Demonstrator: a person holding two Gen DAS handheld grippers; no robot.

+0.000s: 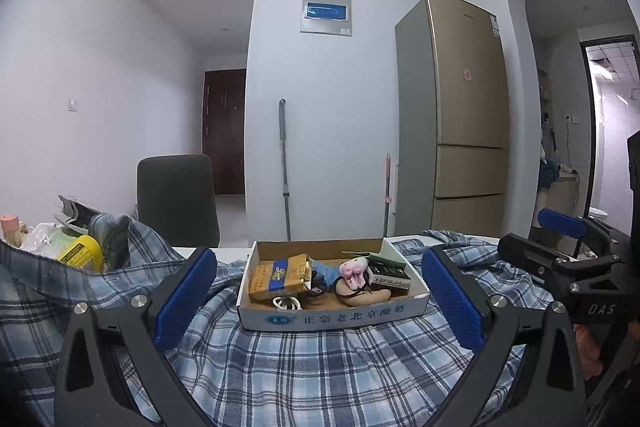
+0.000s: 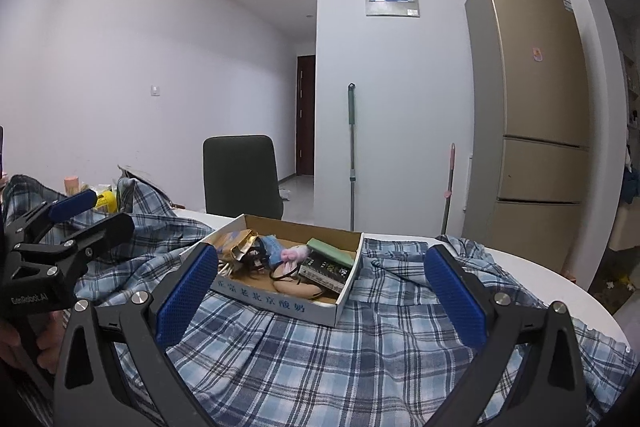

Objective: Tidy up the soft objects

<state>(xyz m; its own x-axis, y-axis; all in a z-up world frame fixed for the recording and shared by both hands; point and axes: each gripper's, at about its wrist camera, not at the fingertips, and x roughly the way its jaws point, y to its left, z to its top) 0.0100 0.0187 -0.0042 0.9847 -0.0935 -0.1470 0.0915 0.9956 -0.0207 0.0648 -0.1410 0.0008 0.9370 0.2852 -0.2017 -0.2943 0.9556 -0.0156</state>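
A blue plaid shirt (image 1: 320,363) lies spread over the white table, and it also shows in the right wrist view (image 2: 340,355). A shallow cardboard box (image 1: 332,317) stands on the shirt; it also shows in the right wrist view (image 2: 320,309). It holds a pink plush toy (image 1: 354,271), packets and small boxes. My left gripper (image 1: 320,297) is open and empty, just before the box. My right gripper (image 2: 322,295) is open and empty over the shirt, to the box's right front. Each gripper shows at the edge of the other's view.
Bottles and packets (image 1: 78,251) stand at the table's far left. A dark chair (image 1: 176,199) stands behind the table. A mop (image 1: 285,171) leans on the wall, with a tall fridge (image 1: 468,115) beyond. The table's rounded right edge (image 2: 576,291) shows.
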